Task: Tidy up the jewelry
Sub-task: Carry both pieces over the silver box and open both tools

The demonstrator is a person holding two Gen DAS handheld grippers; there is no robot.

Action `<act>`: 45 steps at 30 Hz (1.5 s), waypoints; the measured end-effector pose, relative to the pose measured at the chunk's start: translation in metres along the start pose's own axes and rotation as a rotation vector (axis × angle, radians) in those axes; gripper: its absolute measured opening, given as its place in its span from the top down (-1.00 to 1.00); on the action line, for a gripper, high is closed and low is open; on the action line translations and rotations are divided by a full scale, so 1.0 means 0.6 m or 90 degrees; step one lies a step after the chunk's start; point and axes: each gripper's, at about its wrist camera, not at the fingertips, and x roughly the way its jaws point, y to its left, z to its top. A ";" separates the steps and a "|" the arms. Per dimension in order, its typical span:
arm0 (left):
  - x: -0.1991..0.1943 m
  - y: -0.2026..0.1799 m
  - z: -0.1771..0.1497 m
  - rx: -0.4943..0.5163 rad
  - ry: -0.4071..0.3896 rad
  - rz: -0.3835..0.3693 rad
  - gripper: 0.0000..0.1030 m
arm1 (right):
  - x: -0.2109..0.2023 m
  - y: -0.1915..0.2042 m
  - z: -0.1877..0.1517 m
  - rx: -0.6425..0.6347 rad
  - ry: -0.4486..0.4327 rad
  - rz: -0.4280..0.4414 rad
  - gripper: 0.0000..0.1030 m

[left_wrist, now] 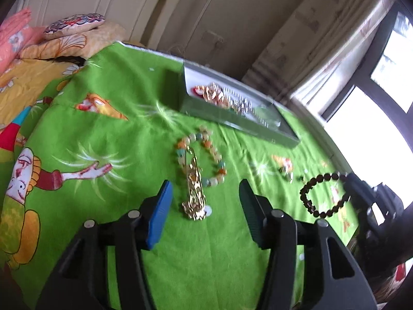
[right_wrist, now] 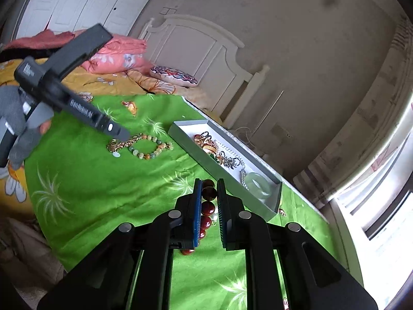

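The step in hand looked like carrying the brown bracelet to the tray while the other tool went for the gold piece. The right gripper was clamped on that bracelet's beads, low over the cloth and just beside the tray's near wall. To do it well, it likely needed to lift clear of that wall before letting go, and to drop into a bare patch rather than onto the jade bangle or the chains. The left gripper stood wide open, straddling the gold piece, which lay across a pastel bracelet; a pinch there risked snagging both.

The bed wore a green cartoon cloth, soft and creased. Behind were a white headboard, pillows, and a bright window with curtains.
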 end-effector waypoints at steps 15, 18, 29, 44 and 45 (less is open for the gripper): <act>0.009 -0.044 0.012 0.089 0.000 0.079 0.69 | -0.018 -0.039 0.011 0.055 -0.045 -0.024 0.74; -0.007 -0.068 0.034 0.104 -0.015 0.067 0.68 | -0.010 -0.048 0.016 0.051 -0.048 -0.031 0.74; 0.041 -0.141 0.126 0.145 -0.020 0.022 0.68 | 0.074 -0.110 0.054 0.066 -0.049 -0.038 0.74; 0.210 -0.143 0.269 0.121 0.027 0.045 0.68 | 0.270 -0.190 0.088 0.146 0.016 0.028 0.74; 0.224 -0.140 0.276 0.115 0.031 0.049 0.68 | 0.285 -0.194 0.090 0.155 0.023 0.036 0.74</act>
